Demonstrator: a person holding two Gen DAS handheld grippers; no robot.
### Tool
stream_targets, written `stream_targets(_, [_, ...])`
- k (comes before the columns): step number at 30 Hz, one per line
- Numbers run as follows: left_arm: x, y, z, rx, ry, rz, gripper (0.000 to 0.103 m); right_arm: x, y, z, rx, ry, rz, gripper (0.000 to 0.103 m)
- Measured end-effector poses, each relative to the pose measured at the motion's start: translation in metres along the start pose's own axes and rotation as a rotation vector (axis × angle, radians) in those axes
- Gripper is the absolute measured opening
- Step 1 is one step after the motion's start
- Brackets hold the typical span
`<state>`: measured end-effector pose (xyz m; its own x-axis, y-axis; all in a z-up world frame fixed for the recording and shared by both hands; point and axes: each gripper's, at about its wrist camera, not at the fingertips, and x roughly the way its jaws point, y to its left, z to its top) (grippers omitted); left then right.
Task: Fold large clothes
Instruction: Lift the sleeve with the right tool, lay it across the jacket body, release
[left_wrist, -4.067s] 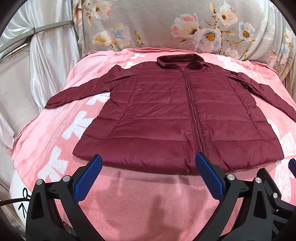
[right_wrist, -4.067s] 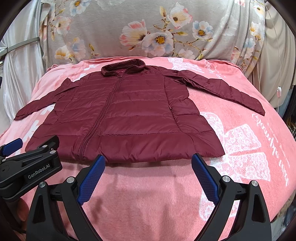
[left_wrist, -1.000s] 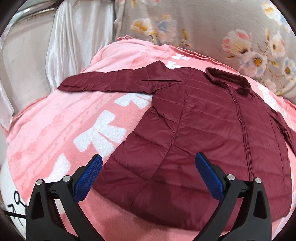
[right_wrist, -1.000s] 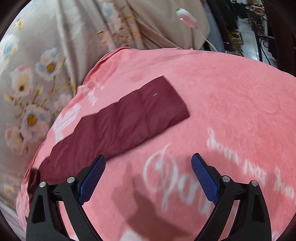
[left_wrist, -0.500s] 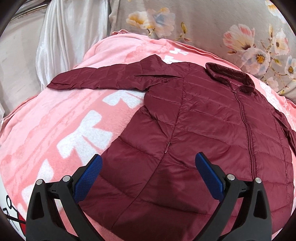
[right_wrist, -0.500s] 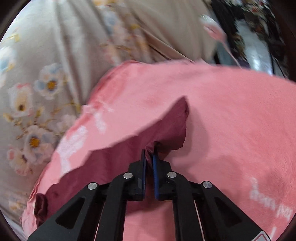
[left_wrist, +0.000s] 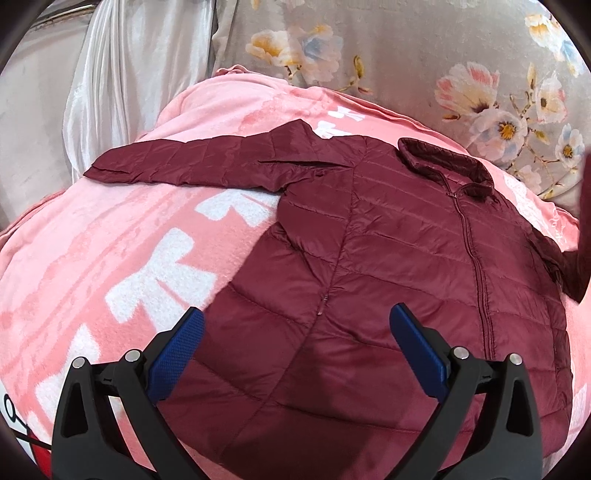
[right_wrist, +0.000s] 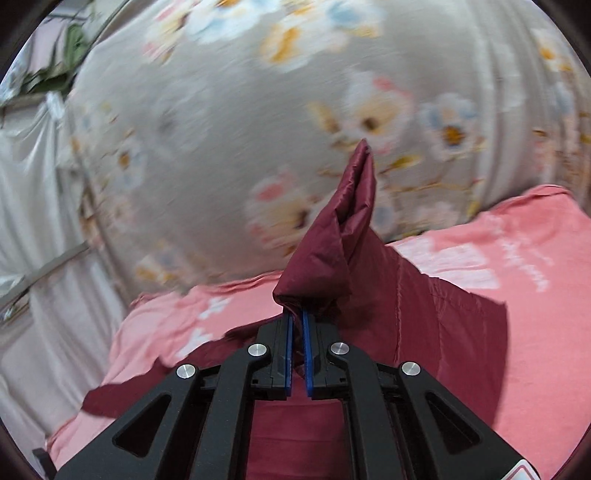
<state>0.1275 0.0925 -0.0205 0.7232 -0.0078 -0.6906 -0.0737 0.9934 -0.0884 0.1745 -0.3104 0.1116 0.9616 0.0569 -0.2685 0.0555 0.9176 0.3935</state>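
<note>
A dark red quilted jacket (left_wrist: 388, 266) lies front up on a pink blanket (left_wrist: 110, 258), collar at the far side, left sleeve (left_wrist: 192, 166) stretched out to the left. My left gripper (left_wrist: 295, 343) is open and empty, hovering over the jacket's lower left panel. My right gripper (right_wrist: 297, 319) is shut on the cuff end of the jacket's right sleeve (right_wrist: 340, 251) and holds it lifted above the jacket body; the sleeve tip sticks up past the fingers. The raised sleeve shows at the right edge of the left wrist view (left_wrist: 581, 229).
A grey floral curtain (left_wrist: 424, 66) hangs behind the bed, with white satin drapes (left_wrist: 122, 74) at the left. The pink blanket (right_wrist: 535, 295) extends to the right of the jacket. The bed's edge drops off at the near left.
My right gripper, shut on the right sleeve cuff half a second ago, has lifted it and swung it toward the jacket body. My left gripper has moved slightly closer over the jacket, still open.
</note>
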Motion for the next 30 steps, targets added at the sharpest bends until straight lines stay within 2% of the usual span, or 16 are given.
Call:
stream_targets(2, [0.0, 0.007, 0.0, -0.003, -0.003, -0.001, 0.098, 0.018, 0.032, -0.011, -0.031, 0.039, 0.052, 0.005])
stream_targets(10, [0.004, 0.034, 0.001, -0.046, -0.003, -0.016, 0.098, 0.08, 0.104, -0.068, -0.072, 0.191, 0.178, 0.004])
stream_targets(19, [0.007, 0.042, 0.006, -0.059, -0.008, -0.043, 0.098, 0.137, 0.155, -0.149, -0.123, 0.403, 0.243, 0.004])
stream_targets(25, [0.012, 0.035, 0.016, -0.064, -0.004, -0.115, 0.098, 0.162, 0.163, -0.199, -0.181, 0.556, 0.218, 0.005])
stream_targets(27, [0.015, 0.03, 0.021, -0.065, 0.001, -0.145, 0.098, 0.167, 0.162, -0.211, -0.19, 0.603, 0.205, 0.012])
stream_targets(28, [0.018, 0.025, 0.025, -0.066, 0.007, -0.171, 0.098, 0.166, 0.16, -0.212, -0.182, 0.61, 0.202, 0.013])
stream_targets(29, [0.022, 0.022, 0.028, -0.068, 0.017, -0.187, 0.098, 0.163, 0.157, -0.211, -0.17, 0.61, 0.205, 0.017])
stream_targets(30, [0.027, 0.018, 0.032, -0.073, 0.031, -0.218, 0.098, 0.156, 0.154, -0.208, -0.152, 0.599, 0.212, 0.03])
